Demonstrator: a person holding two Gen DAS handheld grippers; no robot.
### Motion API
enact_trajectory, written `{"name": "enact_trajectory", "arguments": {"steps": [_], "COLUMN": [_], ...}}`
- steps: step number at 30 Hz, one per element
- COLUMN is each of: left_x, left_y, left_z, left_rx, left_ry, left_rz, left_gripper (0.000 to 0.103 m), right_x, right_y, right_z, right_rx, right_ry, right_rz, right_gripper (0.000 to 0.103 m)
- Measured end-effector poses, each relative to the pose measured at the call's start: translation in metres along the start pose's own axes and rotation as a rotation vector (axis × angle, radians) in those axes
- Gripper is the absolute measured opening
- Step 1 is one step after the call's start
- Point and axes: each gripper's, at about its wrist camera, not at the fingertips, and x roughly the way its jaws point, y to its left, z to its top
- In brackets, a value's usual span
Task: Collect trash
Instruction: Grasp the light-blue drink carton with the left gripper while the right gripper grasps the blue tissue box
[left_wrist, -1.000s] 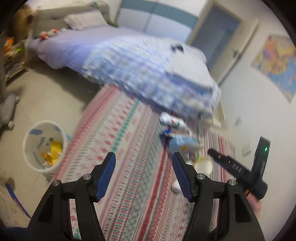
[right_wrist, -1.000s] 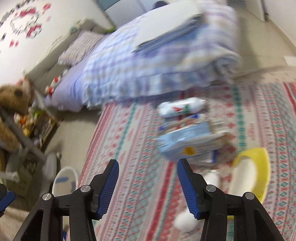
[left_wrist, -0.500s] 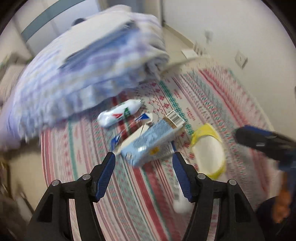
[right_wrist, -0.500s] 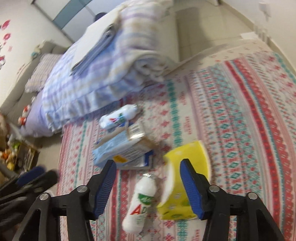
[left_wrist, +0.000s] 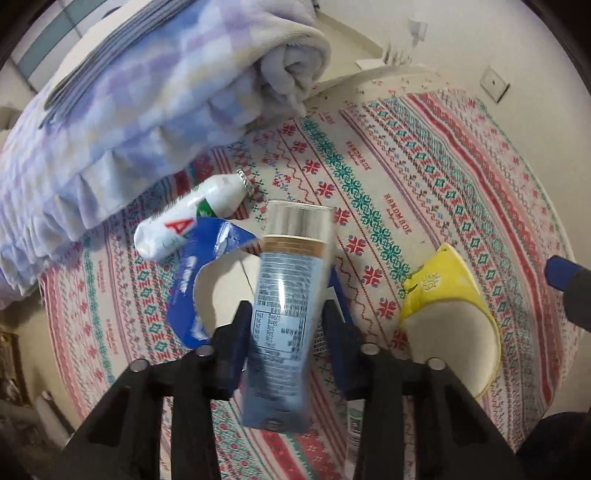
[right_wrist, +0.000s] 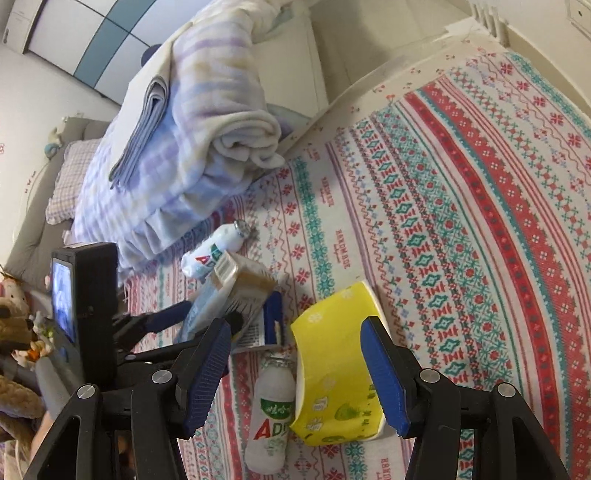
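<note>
Fingers of my left gripper (left_wrist: 286, 325) are clamped on a pale blue carton (left_wrist: 286, 314), one blue pad pressing each long side, its printed label facing the camera and its brown-banded end pointing away over the patterned rug (left_wrist: 424, 177). Under the carton lies a torn blue wrapper (left_wrist: 192, 266), and just beyond that a small white bottle (left_wrist: 192, 218) with red and green lettering lies on its side, its cap end toward the folded checked blanket (left_wrist: 147, 92). To my right, a yellow paper bowl (left_wrist: 450, 314) lies tipped on the rug, its pale inside showing.

From the right wrist view, my right gripper (right_wrist: 301, 373) hangs with its fingers spread wide and nothing between the pads, poised over the same yellow bowl (right_wrist: 332, 369). A second white bottle (right_wrist: 271, 410) lies beside the bowl, touching its left edge (green and red label up, neck pointing away). Farther off, the first bottle (right_wrist: 212, 251) rests near the blanket's hem (right_wrist: 173, 206), and the carton (right_wrist: 229, 288) sits in my left gripper (right_wrist: 177, 314), whose camera body (right_wrist: 85, 314) fills the left of that view. A stuffed bear (right_wrist: 13, 321) sits at the far left edge.
</note>
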Motion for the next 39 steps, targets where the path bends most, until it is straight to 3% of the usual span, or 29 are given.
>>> {"name": "enact_trajectory", "arguments": {"steps": [2, 7, 11, 13, 19, 21, 24, 30, 39], "left_x": [-0.007, -0.056, -0.083, -0.09, -0.097, -0.097, -0.089, -0.072, -0.07], "left_y": [0.007, 0.034, 0.062, 0.081, 0.124, 0.138, 0.158, 0.178, 0.19], "left_z": [-0.005, -0.031, -0.064, -0.087, -0.158, -0.176, -0.196, -0.215, -0.225], "left_rx": [-0.056, -0.196, -0.281, -0.343, -0.479, -0.519, -0.617, -0.696, -0.715], "left_ry": [-0.023, -0.151, -0.177, -0.15, -0.088, -0.087, -0.083, -0.039, -0.044], "left_rz": [-0.009, -0.126, -0.133, -0.131, -0.114, -0.133, -0.164, -0.17, -0.188], "left_gripper": [0.034, 0.034, 0.034, 0.034, 0.034, 0.034, 0.034, 0.034, 0.034], "right_x": [0.003, 0.012, 0.028, 0.046, 0.09, 0.101, 0.114, 0.139, 0.173], "right_y": [0.003, 0.012, 0.028, 0.044, 0.099, 0.107, 0.112, 0.124, 0.152], "right_z": [0.001, 0.004, 0.002, -0.004, -0.035, -0.042, -0.038, -0.032, -0.047], "right_rx": [-0.011, -0.053, -0.137, -0.245, -0.651, -0.7, -0.628, -0.46, -0.483], "right_ry": [0.008, 0.018, 0.054, 0.104, 0.116, 0.124, 0.161, 0.146, 0.111], "right_rz": [0.008, -0.018, -0.042, -0.095, -0.252, -0.253, -0.138, 0.0, -0.047], "right_gripper": [0.063, 0.064, 0.064, 0.072, 0.072, 0.072, 0.072, 0.072, 0.072]}}
